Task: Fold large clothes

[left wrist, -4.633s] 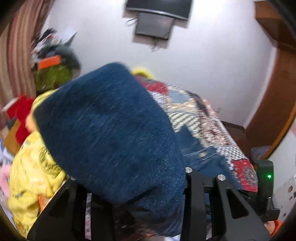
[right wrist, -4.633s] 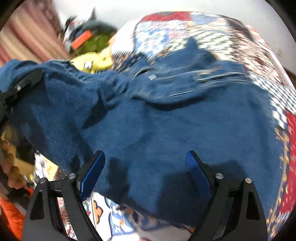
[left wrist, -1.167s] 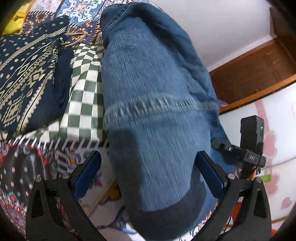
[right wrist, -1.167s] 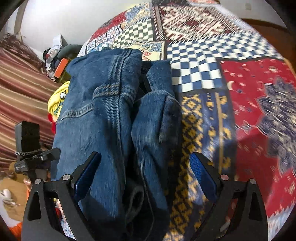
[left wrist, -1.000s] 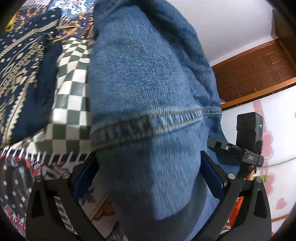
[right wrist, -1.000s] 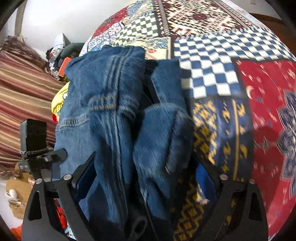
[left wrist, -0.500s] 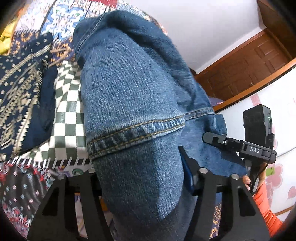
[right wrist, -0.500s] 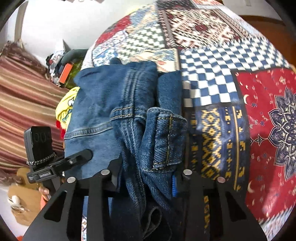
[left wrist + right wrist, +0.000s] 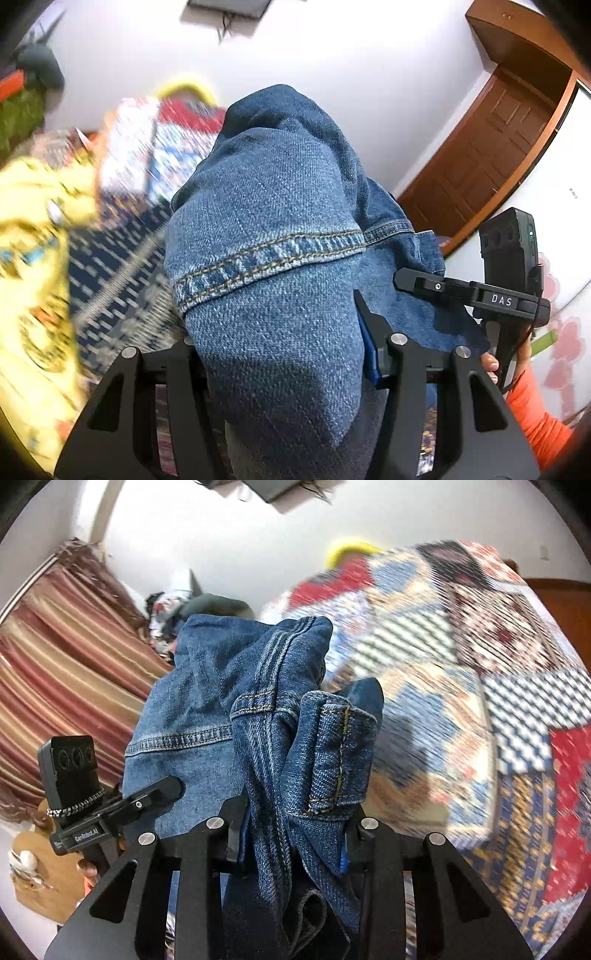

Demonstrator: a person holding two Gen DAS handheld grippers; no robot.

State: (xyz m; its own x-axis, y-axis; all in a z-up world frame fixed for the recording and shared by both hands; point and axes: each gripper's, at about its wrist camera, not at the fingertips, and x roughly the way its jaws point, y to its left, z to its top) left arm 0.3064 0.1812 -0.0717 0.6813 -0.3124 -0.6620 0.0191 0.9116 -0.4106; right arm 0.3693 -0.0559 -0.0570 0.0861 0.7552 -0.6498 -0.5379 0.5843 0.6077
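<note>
Both grippers are clamped on the big blue denim jeans [image 9: 269, 258], and the jeans hang up in the air between them, off the bed.

The left gripper [image 9: 284, 347] has a thick, rounded fold of the denim between its black fingers. Its jaws have just been closing, and now they squeeze the cloth from both sides. A stitched hem runs across the fold just ahead of the fingertips. The rest of the jeans bulges up and away in front of this gripper.

The right gripper [image 9: 295, 842] is squeezed on a bunched part of the same jeans [image 9: 266, 720], where a belt loop and thick seams show. Its jaws have also just been closing, and the denim is pinched tight between them. More denim spreads out to the left of this gripper, towards the other gripper.

Past the right gripper, ahead and to its right, lies the bed with the bright patchwork quilt [image 9: 498, 709] of red, blue and checkered squares. To the left of the left gripper is a blurry yellow cloth [image 9: 33, 236].

I think the step in hand is picking the half-folded jeans up from the bed. The next move likely calls for carrying them, keeping both grips tight so the fold does not fall open, then laying them down flat on the quilt and letting go.
</note>
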